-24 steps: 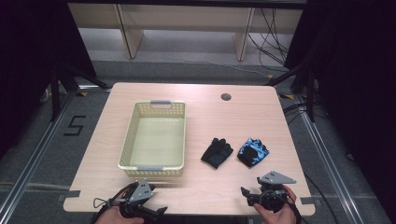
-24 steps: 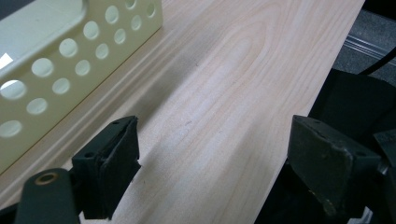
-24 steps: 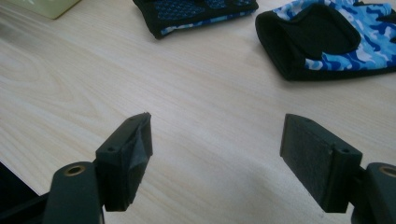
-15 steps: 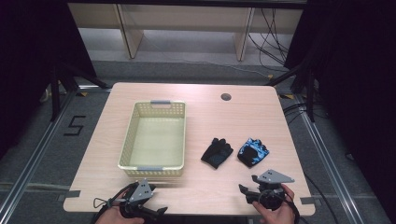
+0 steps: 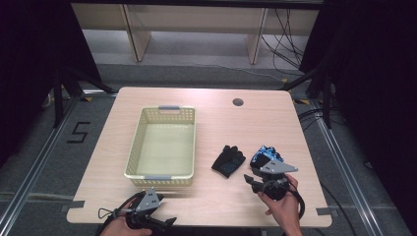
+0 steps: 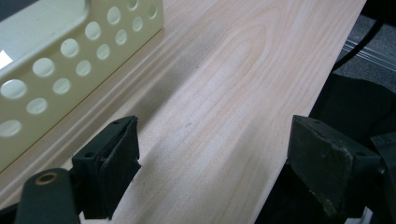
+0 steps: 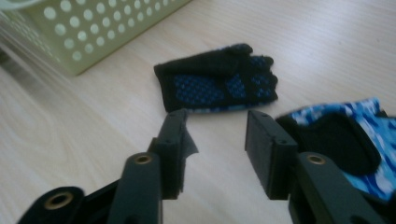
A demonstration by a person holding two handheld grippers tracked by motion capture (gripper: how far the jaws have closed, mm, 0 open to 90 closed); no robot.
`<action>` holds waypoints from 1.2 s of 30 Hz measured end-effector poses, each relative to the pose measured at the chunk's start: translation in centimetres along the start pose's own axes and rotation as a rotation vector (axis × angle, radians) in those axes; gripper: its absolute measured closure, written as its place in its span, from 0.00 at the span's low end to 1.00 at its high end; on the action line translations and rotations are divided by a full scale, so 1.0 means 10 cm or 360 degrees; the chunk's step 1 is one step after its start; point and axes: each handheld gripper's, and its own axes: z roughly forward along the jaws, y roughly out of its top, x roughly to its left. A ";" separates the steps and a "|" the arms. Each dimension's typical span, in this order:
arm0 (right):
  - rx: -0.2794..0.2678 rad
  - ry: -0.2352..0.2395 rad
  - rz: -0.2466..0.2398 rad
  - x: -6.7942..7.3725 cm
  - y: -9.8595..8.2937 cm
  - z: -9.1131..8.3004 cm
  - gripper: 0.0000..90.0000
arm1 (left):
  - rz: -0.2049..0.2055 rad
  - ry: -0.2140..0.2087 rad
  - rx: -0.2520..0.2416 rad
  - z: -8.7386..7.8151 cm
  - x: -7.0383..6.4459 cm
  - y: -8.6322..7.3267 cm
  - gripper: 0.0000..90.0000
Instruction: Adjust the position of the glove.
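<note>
The right gripper (image 5: 252, 180) is hovering with jaws parted and empty, pointing at the black glove (image 7: 217, 79) lying just ahead, long axis crosswise; the left gripper (image 5: 167, 222) is waiting wide open, farther off by the basket (image 5: 162, 175).

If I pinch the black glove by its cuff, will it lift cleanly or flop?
The black glove lies flat and limp like knit fabric, so it will probably droop and fold. Its blue dotted palm looks grippy, so slipping seems unlikely. It probably weighs little.
</note>
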 end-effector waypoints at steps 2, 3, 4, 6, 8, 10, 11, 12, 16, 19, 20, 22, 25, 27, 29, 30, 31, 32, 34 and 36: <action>0.0012 0.0020 -0.0035 0.00 0.08 0.10 0.78 | 0.0008 0.0007 0.0002 0.00 0.00 0.00 0.18; 0.0012 0.0020 -0.0035 0.00 0.08 0.10 0.78 | 0.0008 0.0007 0.0002 0.00 0.00 0.00 0.18; 0.0042 0.0021 -0.0056 -0.01 0.13 0.15 0.83 | -0.0002 0.0001 0.0001 0.00 0.00 0.00 0.18; 0.0061 0.0013 -0.0105 -0.01 0.21 0.29 0.90 | -0.0002 0.0000 0.0003 0.00 0.00 0.00 0.18; 0.0142 0.0012 -0.0116 -0.02 0.30 0.48 0.97 | 0.0013 0.0012 0.0009 -0.01 0.01 0.00 0.18; 0.0169 0.0008 -0.0130 -0.02 0.34 0.60 0.98 | -0.0005 -0.0009 -0.0009 -0.01 0.00 0.00 0.18; 0.0175 0.0007 -0.0146 -0.03 0.36 0.65 0.98 | 0.0004 0.0003 -0.0003 -0.01 0.01 0.00 0.18; 0.0202 -0.0003 -0.0178 -0.05 0.39 0.71 0.99 | 0.0000 0.0002 -0.0005 -0.01 0.00 0.00 0.18; 0.0198 -0.0007 -0.0169 -0.06 0.42 0.85 0.99 | 0.0014 0.0010 0.0000 -0.01 0.01 0.00 0.18; 0.0252 0.0004 -0.0161 -0.05 0.44 0.93 0.99 | 0.0017 0.0010 -0.0005 -0.02 0.01 0.00 0.18; 0.0271 -0.0001 -0.0170 -0.05 0.43 0.94 0.99 | 0.0008 0.0008 -0.0017 -0.01 0.00 0.00 0.18; 0.0275 -0.0028 -0.0203 -0.07 0.42 0.97 0.99 | 0.0044 -0.0012 -0.0026 -0.02 0.00 0.01 0.18; 0.0329 -0.0020 -0.0174 -0.08 0.39 0.99 0.99 | 0.0026 -0.0002 -0.0015 -0.02 -0.01 0.01 0.18; 0.0329 -0.0018 -0.0188 -0.09 0.37 1.01 1.00 | 0.0039 -0.0003 -0.0014 -0.02 0.00 0.01 0.18; 0.0313 -0.0024 -0.0138 -0.05 0.35 1.02 1.00 | 0.0036 0.0001 -0.0007 -0.03 0.00 0.01 0.18; 0.0323 -0.0022 -0.0127 -0.04 0.34 1.00 1.00 | 0.0054 0.0005 -0.0018 -0.03 0.01 0.02 0.18; 0.0345 -0.0016 -0.0115 -0.03 0.33 0.98 1.00 | 0.0026 0.0000 -0.0026 -0.03 -0.01 0.02 0.18; 0.0319 -0.0022 -0.0085 -0.01 0.30 0.97 1.00 | 0.0016 0.0004 -0.0026 -0.03 -0.01 0.02 0.18; 0.0337 -0.0018 -0.0062 0.02 0.27 0.91 1.00 | 0.0009 -0.0006 -0.0033 -0.03 -0.02 0.01 0.18; 0.0364 0.0011 0.0009 0.06 0.24 0.84 1.00 | 0.0013 0.0001 -0.0024 -0.03 -0.01 0.01 0.18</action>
